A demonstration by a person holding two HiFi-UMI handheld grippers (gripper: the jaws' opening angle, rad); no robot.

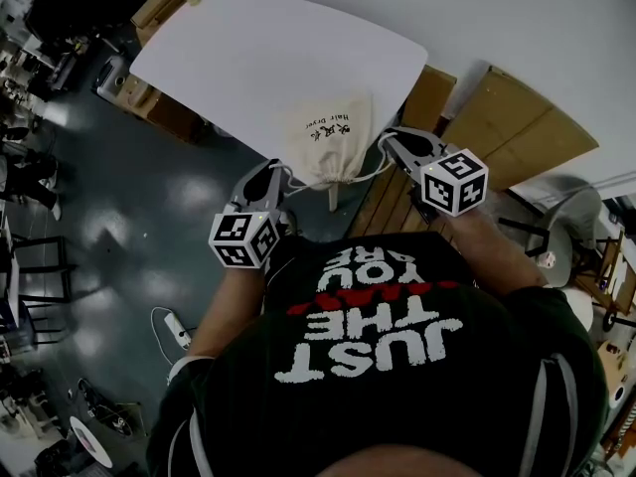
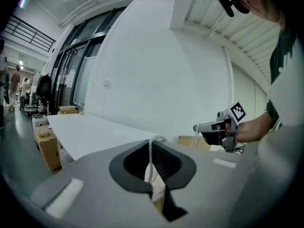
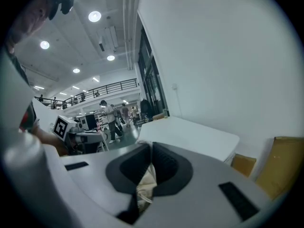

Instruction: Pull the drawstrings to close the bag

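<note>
A cream drawstring bag (image 1: pixel 328 137) with dark print lies at the near edge of the white table (image 1: pixel 248 48). Its neck (image 1: pixel 334 179) is gathered tight and hangs off the edge. A white drawstring runs from the neck to each side. My left gripper (image 1: pixel 277 169) is shut on the left drawstring (image 2: pixel 151 151), with the bag's cloth (image 2: pixel 157 190) showing below the jaws. My right gripper (image 1: pixel 387 140) is shut on the right drawstring; bag cloth (image 3: pixel 145 184) shows under its jaws. Both grippers are held off the table, spread apart on either side of the neck.
Cardboard boxes (image 1: pixel 517 127) stand to the right of the table, and more (image 1: pixel 159 107) sit under its left side. A chair (image 1: pixel 571 222) is at the right. People (image 3: pixel 110 120) walk in the hall far behind. The floor (image 1: pixel 129 227) lies below me.
</note>
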